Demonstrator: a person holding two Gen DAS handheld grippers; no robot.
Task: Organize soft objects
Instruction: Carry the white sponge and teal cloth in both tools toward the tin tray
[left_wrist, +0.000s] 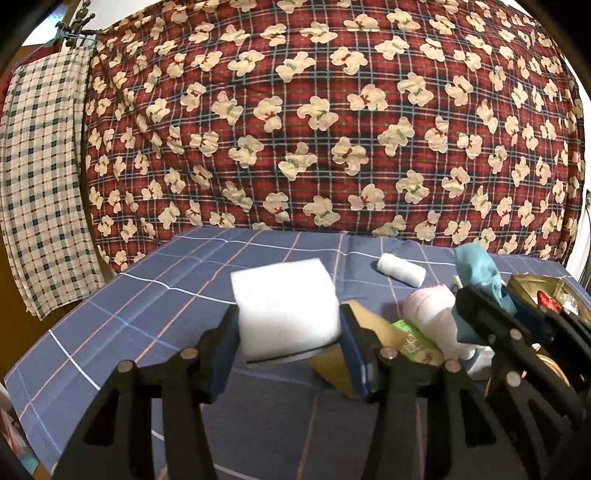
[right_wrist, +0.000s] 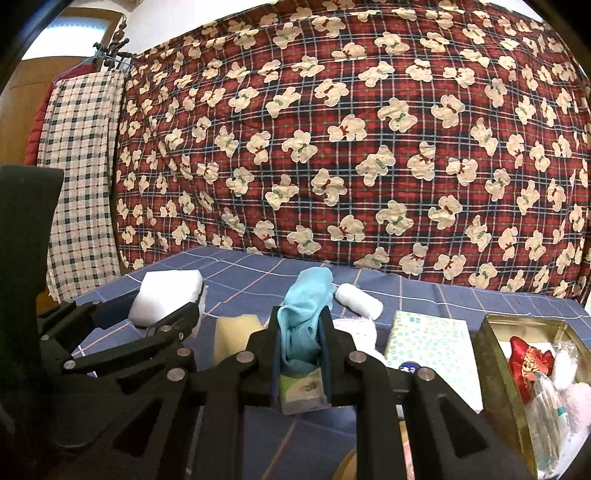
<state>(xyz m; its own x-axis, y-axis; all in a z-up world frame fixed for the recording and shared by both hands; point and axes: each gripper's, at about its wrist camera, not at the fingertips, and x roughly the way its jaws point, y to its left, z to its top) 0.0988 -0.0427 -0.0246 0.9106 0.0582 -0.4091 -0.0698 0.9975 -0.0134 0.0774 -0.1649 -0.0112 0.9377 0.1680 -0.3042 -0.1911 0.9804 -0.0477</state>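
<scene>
the left gripper (left_wrist: 288, 332) is clenching a white foam block (left_wrist: 286, 299) between its two blue-padded fingers (left_wrist: 225, 354), both pads pressing on the block's sides, and it is holding the block clear above the blue checked tablecloth (left_wrist: 147, 295). in the right wrist view the same block (right_wrist: 166, 299) is showing at the left, sitting in that gripper's black jaws.

the right gripper (right_wrist: 301, 354) is squeezing a light blue cloth (right_wrist: 304, 306) tightly between its fingers (right_wrist: 327, 343), the cloth bunching up and sticking out above the tips. from the left wrist view the cloth (left_wrist: 476, 280) is standing up out of that gripper at the right side.

just below and behind the right fingers a small green packet (right_wrist: 301, 387) is lying on the table, with a yellowish sponge (right_wrist: 236, 336) to its left. a white roll (right_wrist: 360, 301) is resting farther back on the cloth, well apart from both grippers. a patterned tissue box (right_wrist: 432, 347) is sitting to the right of the fingers, and beside it a gold tin box (right_wrist: 495, 354) is standing open with a red embroidered pouch (right_wrist: 530, 363) and some pale soft items inside. a pink-white bundle (left_wrist: 432, 306) is lying between the two grippers.

behind the table a red plaid quilt with cream bears (left_wrist: 314, 129) is hanging, and a checked garment (left_wrist: 40, 177) is hanging at the far left.
</scene>
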